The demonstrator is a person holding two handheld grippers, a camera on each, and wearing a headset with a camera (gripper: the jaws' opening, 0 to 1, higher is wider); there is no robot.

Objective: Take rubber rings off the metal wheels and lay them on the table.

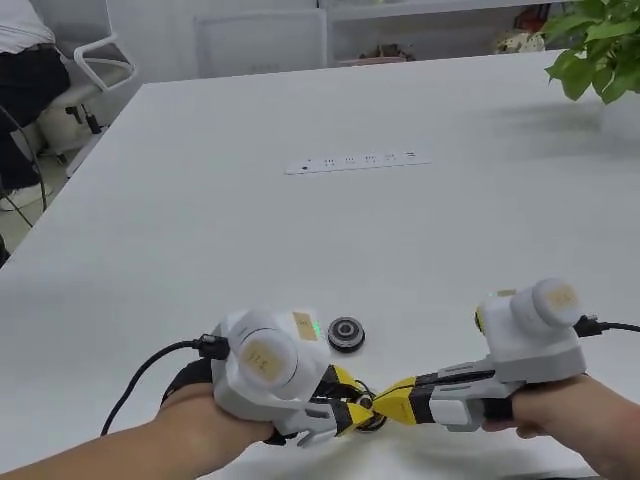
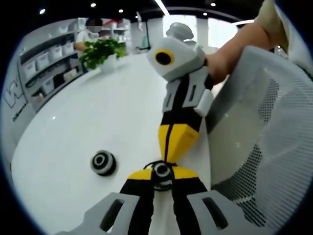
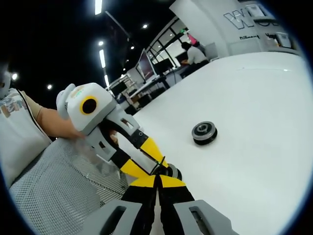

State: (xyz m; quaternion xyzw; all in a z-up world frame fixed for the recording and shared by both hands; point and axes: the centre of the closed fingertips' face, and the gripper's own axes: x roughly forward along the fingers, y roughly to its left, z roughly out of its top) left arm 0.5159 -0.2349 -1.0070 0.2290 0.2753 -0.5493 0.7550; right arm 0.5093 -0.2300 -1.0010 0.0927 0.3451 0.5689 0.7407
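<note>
Left gripper (image 1: 351,407) clamps a metal wheel (image 2: 161,172) just above the table (image 1: 400,230), steadying it while the right gripper (image 1: 388,398), jaws pressed together, seemingly nips its rubber ring (image 2: 165,162) to peel it. A second wheel (image 1: 346,333) lies nearby.

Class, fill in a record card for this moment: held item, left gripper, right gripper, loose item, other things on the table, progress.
Held item: small metal wheel with black rubber ring, between both grippers' tips
Left gripper: shut on that wheel
Right gripper: jaws together, tips at the wheel's rim; grip on the ring unclear
Loose item: second ringed metal wheel, flat on the white table, apart from the grippers
Also on table: white power strip; green plant in a white pot
Progress: loose wheel has its ring on
</note>
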